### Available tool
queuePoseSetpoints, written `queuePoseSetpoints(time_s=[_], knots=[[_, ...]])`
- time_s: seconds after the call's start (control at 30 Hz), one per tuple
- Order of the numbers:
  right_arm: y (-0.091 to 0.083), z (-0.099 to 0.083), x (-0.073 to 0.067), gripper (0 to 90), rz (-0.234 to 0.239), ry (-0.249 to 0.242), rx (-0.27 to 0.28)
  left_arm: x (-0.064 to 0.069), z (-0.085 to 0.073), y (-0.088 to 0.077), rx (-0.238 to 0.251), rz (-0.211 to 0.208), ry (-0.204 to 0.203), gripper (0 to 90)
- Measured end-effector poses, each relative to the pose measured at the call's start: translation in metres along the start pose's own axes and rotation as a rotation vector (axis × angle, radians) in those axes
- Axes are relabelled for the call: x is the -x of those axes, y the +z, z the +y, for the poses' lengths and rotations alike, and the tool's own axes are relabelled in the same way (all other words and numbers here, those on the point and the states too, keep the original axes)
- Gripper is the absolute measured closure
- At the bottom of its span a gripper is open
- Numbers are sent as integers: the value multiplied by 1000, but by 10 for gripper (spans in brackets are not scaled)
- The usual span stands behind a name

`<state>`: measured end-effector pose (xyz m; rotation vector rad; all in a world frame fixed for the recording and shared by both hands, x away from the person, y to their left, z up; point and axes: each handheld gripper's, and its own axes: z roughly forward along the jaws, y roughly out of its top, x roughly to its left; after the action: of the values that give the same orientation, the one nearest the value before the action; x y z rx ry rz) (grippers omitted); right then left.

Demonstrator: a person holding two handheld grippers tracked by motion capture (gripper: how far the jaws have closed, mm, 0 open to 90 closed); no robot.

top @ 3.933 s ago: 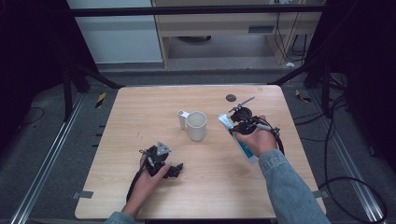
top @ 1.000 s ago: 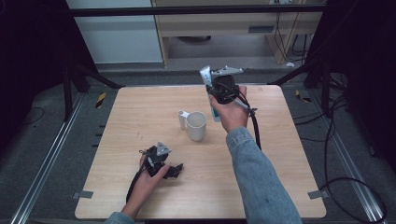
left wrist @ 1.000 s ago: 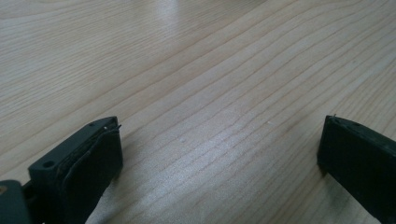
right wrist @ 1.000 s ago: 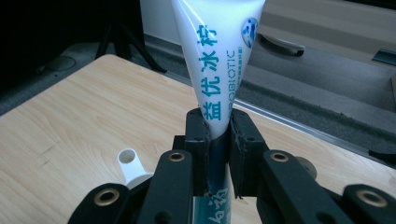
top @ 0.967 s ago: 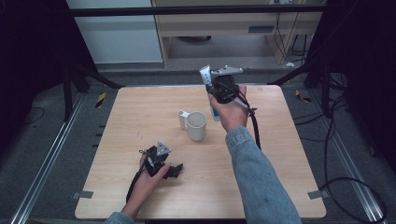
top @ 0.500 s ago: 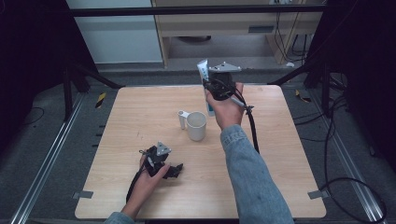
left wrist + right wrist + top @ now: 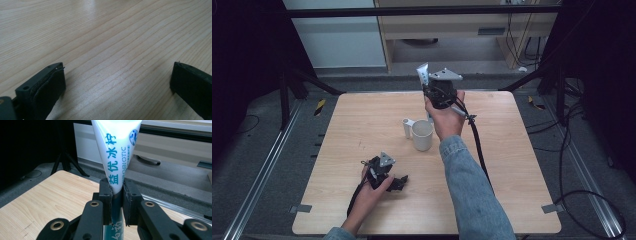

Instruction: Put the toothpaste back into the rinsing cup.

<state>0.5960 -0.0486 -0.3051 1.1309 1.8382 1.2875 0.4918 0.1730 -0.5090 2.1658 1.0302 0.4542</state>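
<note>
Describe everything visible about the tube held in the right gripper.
The tube is a soft, glossy white plastic squeeze tube with teal Chinese characters, the letters "ROBIOTIC" and a small round blue emblem. It turns dark teal below the grip. It stands roughly upright, its wide flat end uppermost, held in the air above the table's far edge. The right gripper pinches it between both pads; nothing else touches it.

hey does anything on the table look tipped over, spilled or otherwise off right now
Nothing stands out. The white mug stands upright on the wooden table, with no spill around it. The toothpaste tube is clamped in the right gripper, held above the mug.
</note>
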Motion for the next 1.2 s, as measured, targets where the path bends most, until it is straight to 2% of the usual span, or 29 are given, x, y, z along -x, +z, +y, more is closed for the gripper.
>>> queuePoseSetpoints(time_s=[0.27,0.6,0.77,0.93,1.2], knots=[[-1,-5,-7,791,-24,-21,26,0,0,0,0,-2,2,0],[1,-18,-20,790,-25,5,51,0,-1,0,2,-3,3,0],[3,-22,-22,790,-27,9,57,0,-1,-1,1,-3,3,0],[5,-32,-20,791,-36,47,60,0,-1,-1,1,-4,4,0],[5,-40,-22,790,-37,53,62,0,-1,-1,1,-6,5,0]])
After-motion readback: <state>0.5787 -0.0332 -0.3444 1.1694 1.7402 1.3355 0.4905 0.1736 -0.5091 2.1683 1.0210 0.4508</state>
